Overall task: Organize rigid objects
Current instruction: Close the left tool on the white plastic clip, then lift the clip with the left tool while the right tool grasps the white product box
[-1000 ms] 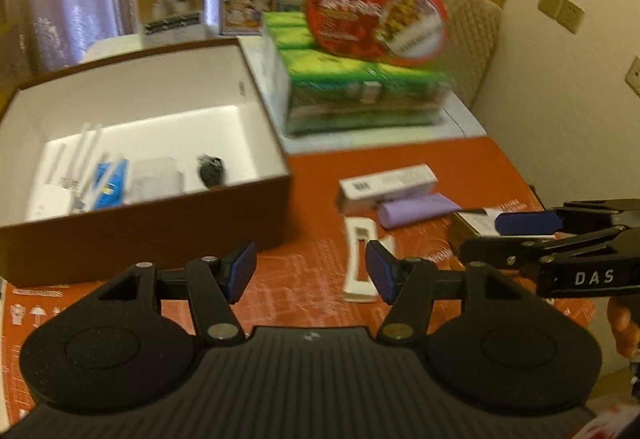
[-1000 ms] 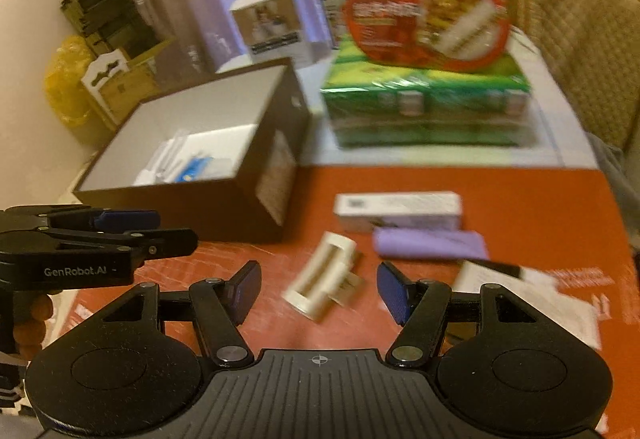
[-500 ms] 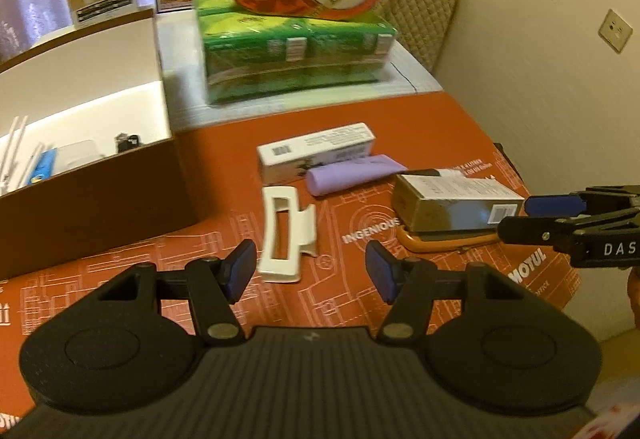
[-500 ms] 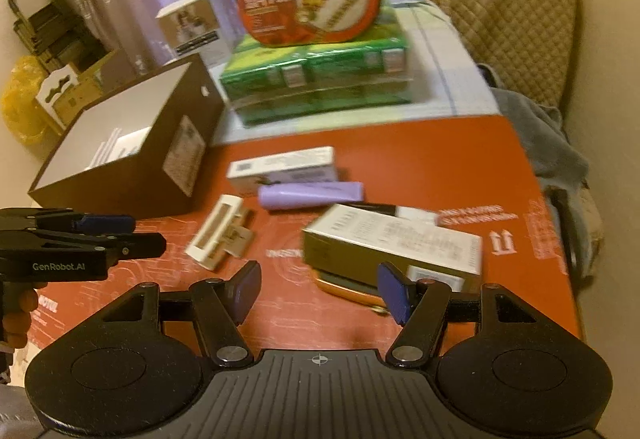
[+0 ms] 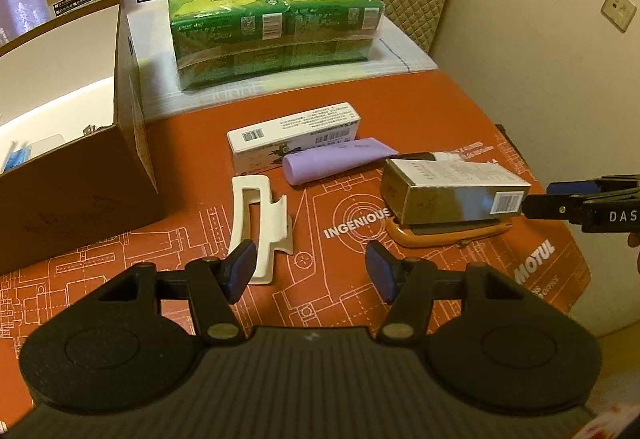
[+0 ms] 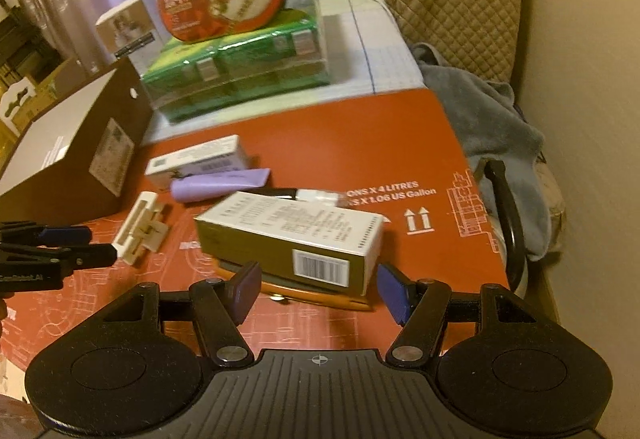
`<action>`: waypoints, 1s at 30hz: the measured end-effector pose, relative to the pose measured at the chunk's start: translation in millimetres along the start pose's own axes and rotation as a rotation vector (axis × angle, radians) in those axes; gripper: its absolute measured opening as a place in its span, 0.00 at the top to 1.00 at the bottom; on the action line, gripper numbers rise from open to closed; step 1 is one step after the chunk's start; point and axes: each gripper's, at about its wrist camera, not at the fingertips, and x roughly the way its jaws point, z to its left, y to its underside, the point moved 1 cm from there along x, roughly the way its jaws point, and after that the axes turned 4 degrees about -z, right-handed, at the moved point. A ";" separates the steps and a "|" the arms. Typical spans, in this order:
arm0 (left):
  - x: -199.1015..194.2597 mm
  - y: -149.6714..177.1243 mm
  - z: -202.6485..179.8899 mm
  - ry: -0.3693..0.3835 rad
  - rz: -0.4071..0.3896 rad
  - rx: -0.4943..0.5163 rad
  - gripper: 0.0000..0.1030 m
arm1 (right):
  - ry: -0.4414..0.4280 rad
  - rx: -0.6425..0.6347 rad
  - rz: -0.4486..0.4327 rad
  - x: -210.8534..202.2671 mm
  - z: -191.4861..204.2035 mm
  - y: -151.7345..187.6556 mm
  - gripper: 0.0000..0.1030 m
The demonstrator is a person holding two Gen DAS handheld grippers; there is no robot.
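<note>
nearby, left hand-held gripper point(image 5: 310, 271) wide over white clip point(image 5: 260, 225), right hand-held gripper point(image 6: 316, 289) wide around gold box point(image 6: 288, 239)

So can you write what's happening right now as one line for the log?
left gripper: open, by white clip | right gripper: open, at gold box | brown box: partly filled

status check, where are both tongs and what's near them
Left tongs open, empty, above white clip. Right tongs open, framing gold box, not touching. Box sits on orange case; purple tube beside.
</note>
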 end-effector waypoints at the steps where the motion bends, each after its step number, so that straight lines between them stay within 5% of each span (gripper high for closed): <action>1: 2.6 0.4 0.5 -0.004 0.002 0.001 0.45 | 0.001 0.004 0.002 2.3 -2.1 0.3 0.41; 16: 54.2 -7.6 17.0 -0.063 0.034 0.055 0.45 | -0.001 0.049 0.017 29.3 -13.3 -0.5 0.41; 19: 63.6 -10.9 19.7 -0.060 0.039 0.058 0.50 | 0.002 0.055 0.013 30.1 -12.2 -0.3 0.41; 22: 68.3 -12.0 21.9 -0.058 0.039 0.060 0.66 | 0.001 0.054 0.009 30.4 -10.1 0.1 0.41; 30: 56.8 -0.4 33.2 -0.071 0.046 0.041 0.66 | -0.021 -0.009 -0.001 28.1 7.4 5.7 0.41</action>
